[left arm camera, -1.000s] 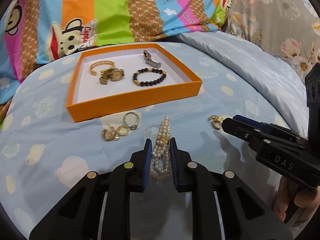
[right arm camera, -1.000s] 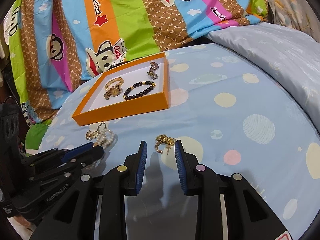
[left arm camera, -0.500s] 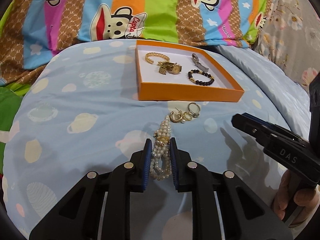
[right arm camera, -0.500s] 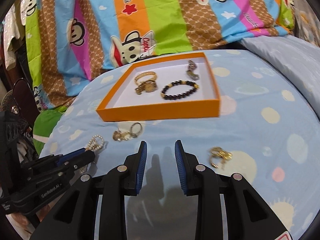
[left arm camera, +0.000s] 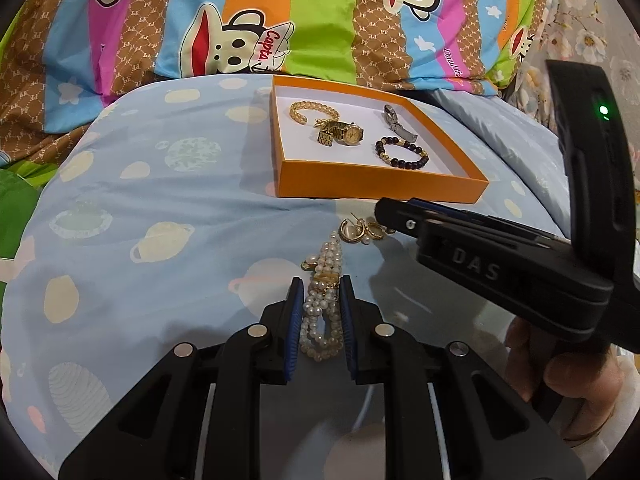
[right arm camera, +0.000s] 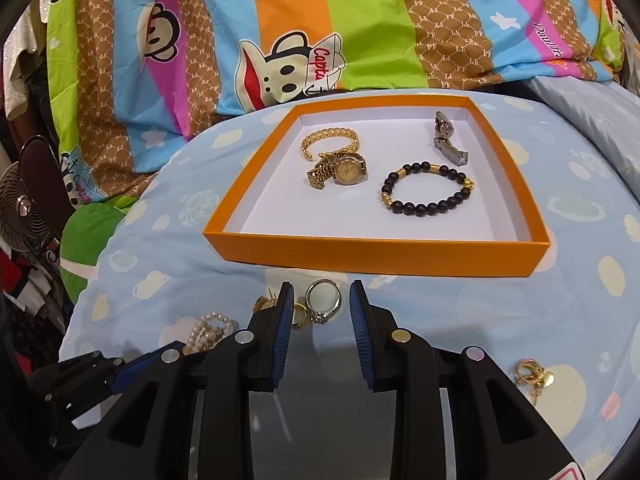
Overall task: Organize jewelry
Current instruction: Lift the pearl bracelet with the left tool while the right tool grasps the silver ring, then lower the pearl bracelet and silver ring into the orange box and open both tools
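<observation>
An orange tray (left arm camera: 372, 191) (right arm camera: 372, 254) on the blue bedsheet holds a gold bracelet (right arm camera: 329, 139), a gold watch (right arm camera: 340, 171), a black bead bracelet (right arm camera: 426, 191) and a silver watch (right arm camera: 448, 144). My left gripper (left arm camera: 320, 292) is shut on a pearl bracelet (left arm camera: 326, 300) that lies on the sheet. My right gripper (right arm camera: 319, 298) is open, its fingers on either side of a silver ring (right arm camera: 323, 300) just in front of the tray. Gold earrings (left arm camera: 360, 230) (right arm camera: 298, 314) lie beside the ring.
Another gold earring cluster (right arm camera: 532, 376) lies on the sheet to the right of my right gripper. A bright cartoon-monkey quilt (right arm camera: 320, 28) is piled behind the tray. A small fan (right arm camera: 22, 208) stands off the bed at far left.
My right gripper has swung left from the gold earring cluster to the silver ring in front of the tray. My left gripper stays shut on the pearl bracelet.
</observation>
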`<state>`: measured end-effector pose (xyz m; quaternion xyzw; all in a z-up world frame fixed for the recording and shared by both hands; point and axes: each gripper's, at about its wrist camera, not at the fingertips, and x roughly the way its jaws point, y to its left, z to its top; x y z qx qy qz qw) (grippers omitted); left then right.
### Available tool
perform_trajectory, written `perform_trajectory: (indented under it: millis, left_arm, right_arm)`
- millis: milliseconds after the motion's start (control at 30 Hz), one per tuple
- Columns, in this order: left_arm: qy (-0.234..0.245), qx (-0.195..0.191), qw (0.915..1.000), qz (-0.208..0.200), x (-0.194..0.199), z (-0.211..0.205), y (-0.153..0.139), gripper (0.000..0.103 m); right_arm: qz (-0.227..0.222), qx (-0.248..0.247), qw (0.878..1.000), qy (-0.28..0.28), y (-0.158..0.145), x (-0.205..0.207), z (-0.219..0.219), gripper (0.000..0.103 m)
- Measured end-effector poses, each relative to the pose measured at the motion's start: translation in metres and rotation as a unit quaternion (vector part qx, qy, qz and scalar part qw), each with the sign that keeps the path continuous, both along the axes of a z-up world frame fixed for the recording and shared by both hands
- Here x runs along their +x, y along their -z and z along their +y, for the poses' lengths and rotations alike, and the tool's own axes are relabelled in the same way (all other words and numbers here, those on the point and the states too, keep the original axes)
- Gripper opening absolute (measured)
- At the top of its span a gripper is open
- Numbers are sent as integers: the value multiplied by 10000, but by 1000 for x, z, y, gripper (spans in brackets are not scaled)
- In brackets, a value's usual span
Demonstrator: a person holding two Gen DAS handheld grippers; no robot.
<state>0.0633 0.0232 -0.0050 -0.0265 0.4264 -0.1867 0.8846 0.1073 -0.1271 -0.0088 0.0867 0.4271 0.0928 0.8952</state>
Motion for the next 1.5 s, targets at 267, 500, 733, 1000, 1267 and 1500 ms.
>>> perform_trajectory:
  millis: [267,500,733,1000,1267,1500]
  left_arm:
    - [46,-51,10000,67,2,-1,2,18]
    - [44,-53,10000,67,2,0,2,18]
    - [11,-55,10000,21,2,-1,-1,17]
    - [-26,-102,9997,-227,14,-5,-32,17]
    - [26,-111,9968,-793,56,-30,-72,18]
    - [109,-65,9979,-633,101,-54,-52,18]
  right_arm:
    - [123,-191,9997,59,4,3,4,19]
    - [73,-144,9998,134,3,-1,-2,18]
    - [-110,-52,9993,364,-4,-24,-21,18]
    - [-333,60,9966,747,-23,-43,-59,18]
    - [-683,-31,9945,792,-46,-9,-74,18]
    - [-499,-8,9957,781,-31,31,-77,18]
